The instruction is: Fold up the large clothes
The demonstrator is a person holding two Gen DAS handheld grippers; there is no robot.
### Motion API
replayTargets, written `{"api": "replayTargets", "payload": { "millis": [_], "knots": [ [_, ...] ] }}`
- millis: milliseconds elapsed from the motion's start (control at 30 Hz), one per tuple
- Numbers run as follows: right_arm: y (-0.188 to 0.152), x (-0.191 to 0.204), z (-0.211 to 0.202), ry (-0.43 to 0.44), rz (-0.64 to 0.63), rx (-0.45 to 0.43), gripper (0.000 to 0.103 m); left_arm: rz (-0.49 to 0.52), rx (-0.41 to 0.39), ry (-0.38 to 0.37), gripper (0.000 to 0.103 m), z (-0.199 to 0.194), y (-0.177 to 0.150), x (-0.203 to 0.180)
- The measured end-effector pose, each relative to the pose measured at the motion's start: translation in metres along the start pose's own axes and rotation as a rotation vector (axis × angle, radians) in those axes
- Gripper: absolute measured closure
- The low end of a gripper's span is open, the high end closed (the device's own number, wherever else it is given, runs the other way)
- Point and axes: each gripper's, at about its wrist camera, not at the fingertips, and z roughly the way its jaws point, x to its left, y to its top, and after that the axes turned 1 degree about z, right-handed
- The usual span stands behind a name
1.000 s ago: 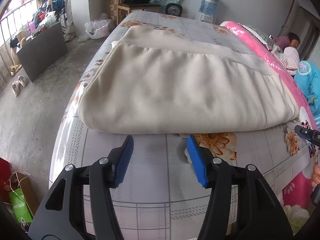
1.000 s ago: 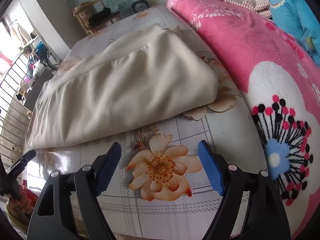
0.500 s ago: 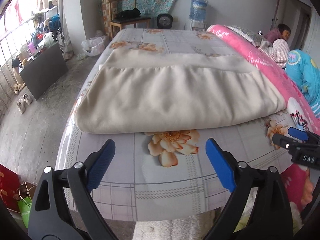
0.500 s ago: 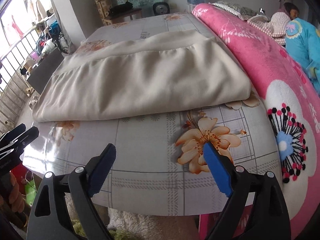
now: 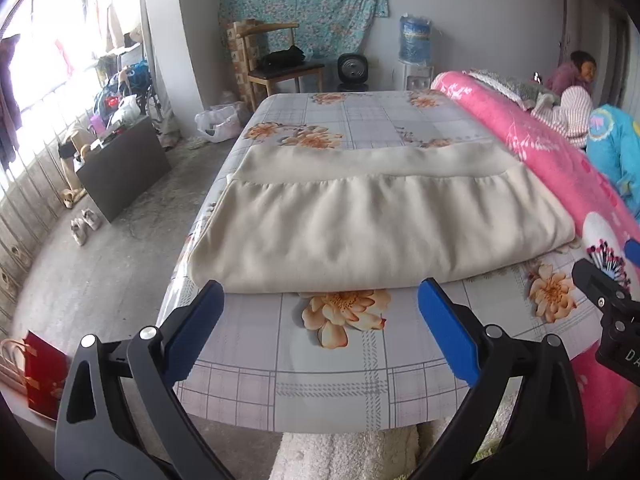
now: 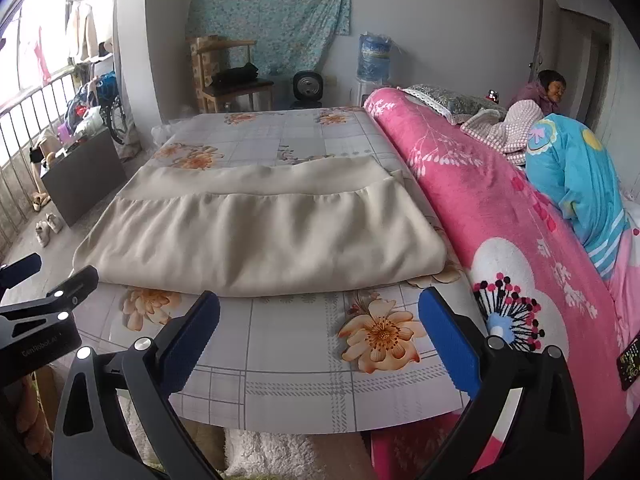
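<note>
While both the left gripper (image 5: 320, 312) and right gripper (image 6: 320, 316) hover spread and empty, the folded cream fabric garment (image 5: 376, 224) lies on the floral-checked bed (image 5: 360, 384), beside a pink fleece blanket (image 6: 500, 216).

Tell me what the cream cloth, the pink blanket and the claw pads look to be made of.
Cream cloth: soft matte woven fabric, probably a heavy cotton or polyester blend; it shows fine gathers along a seam and rounded folds.
Pink blanket: plush fleece, likely synthetic; the surface looks fuzzy and the print has soft edges.
Claw pads: blue, apparently rubber or textured plastic; fine ridging shows on the faces, set on black plastic arms.
</note>
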Motion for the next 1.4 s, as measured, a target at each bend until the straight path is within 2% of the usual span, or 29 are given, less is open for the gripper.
{"api": "replayTargets", "payload": {
  "millis": [67,233,633,1400],
  "knots": [
    [-0.001,0.002,0.000,-0.012,-0.003,0.003,0.006,0.028,0.018,-0.008,0.009,0.001,-0.002,-0.009],
    [-0.003,0.001,0.007,-0.023,0.012,0.037,0.006,0.017,0.076,-0.055,0.009,0.007,-0.008,-0.022],
    [-0.007,0.004,0.026,0.004,0.028,0.110,0.006,-0.061,0.147,-0.048,0.009,0.020,-0.007,-0.013],
    [-0.007,0.015,0.029,-0.005,0.007,0.143,0.006,-0.109,0.181,-0.040,0.009,0.030,-0.003,-0.001]
  ]
}}
